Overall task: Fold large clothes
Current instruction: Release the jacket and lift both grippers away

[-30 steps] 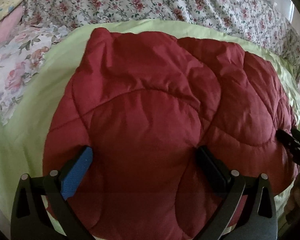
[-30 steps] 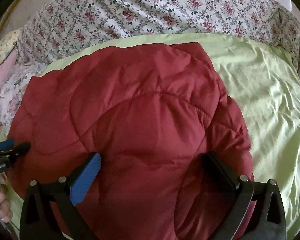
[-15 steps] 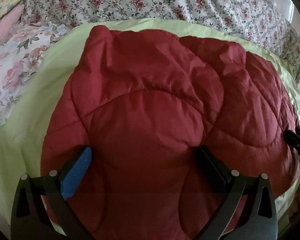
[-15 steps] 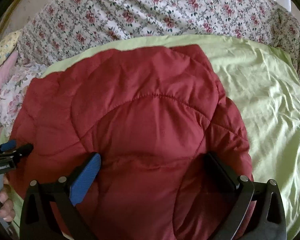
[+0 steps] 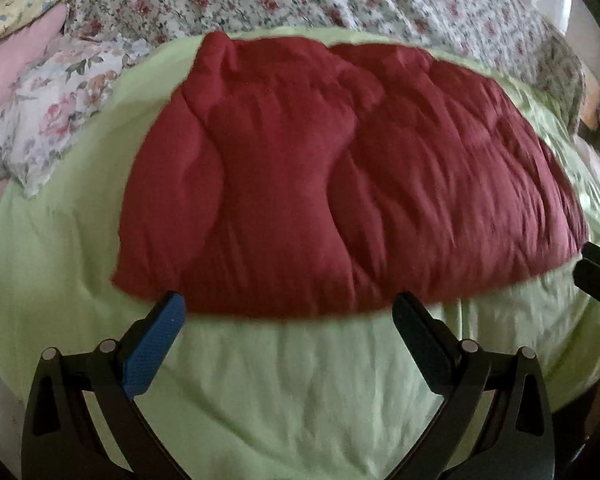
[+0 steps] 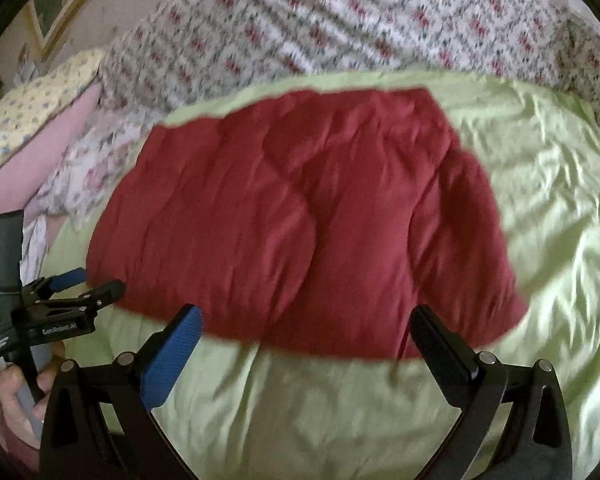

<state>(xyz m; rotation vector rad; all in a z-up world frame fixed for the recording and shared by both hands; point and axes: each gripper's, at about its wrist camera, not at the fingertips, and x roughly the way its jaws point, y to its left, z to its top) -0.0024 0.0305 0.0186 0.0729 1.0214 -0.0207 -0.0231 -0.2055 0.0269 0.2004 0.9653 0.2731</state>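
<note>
Light green sheet (image 5: 292, 380) covers the bed. Floral rose-print cover (image 6: 380, 20) along its far edge. Floral pillow (image 5: 52, 120), pink pillow (image 6: 40, 152), yellow patterned pillow (image 6: 32, 108) at far-left corner.

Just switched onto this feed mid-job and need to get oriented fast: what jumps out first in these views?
A big quilted red garment lies bunched on the light green bedspread, filling the middle of both views. Both grippers are open and empty just short of its near edge: the left gripper and the right gripper. Floral bedding is heaped behind, with pillows at far left.
</note>
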